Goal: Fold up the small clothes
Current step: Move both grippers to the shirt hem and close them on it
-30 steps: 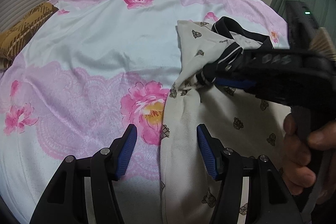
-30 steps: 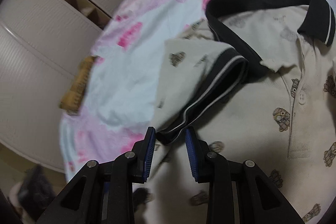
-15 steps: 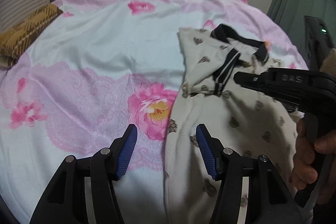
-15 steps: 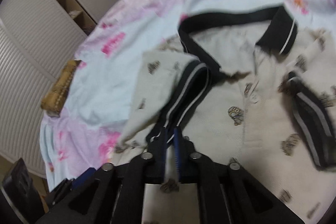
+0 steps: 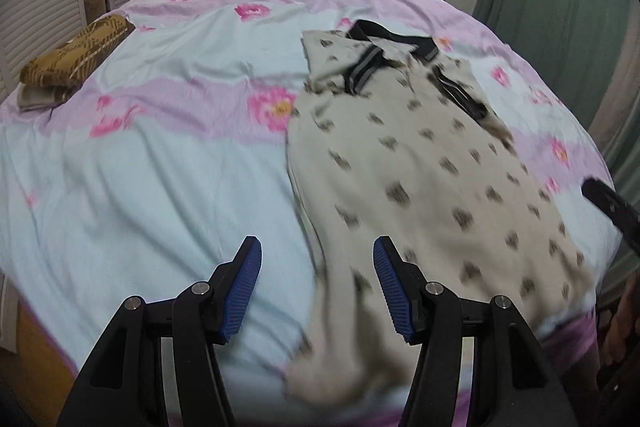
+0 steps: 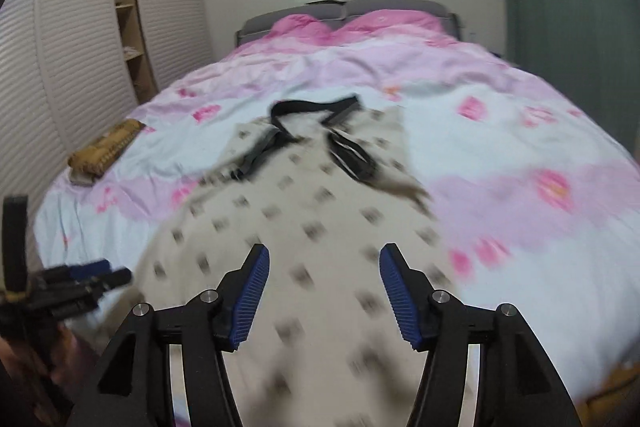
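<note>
Both pairs of fingers hang free above the shirt's lower end, with the bottom fold judged next.

The left gripper (image 5: 318,289) stands wide and empty over the shirt's (image 5: 420,171) left hem edge; the right gripper (image 6: 322,293) is opening, nothing between its fingers, above the hem's middle. A clean fold probably needs both hem corners pinched evenly and carried toward the collar (image 5: 392,39), over the tucked-in sleeves. The shirt lies flat on the bed (image 5: 160,147); a brown folded cloth (image 5: 76,61) sits well to its left, clear of the work.
</note>
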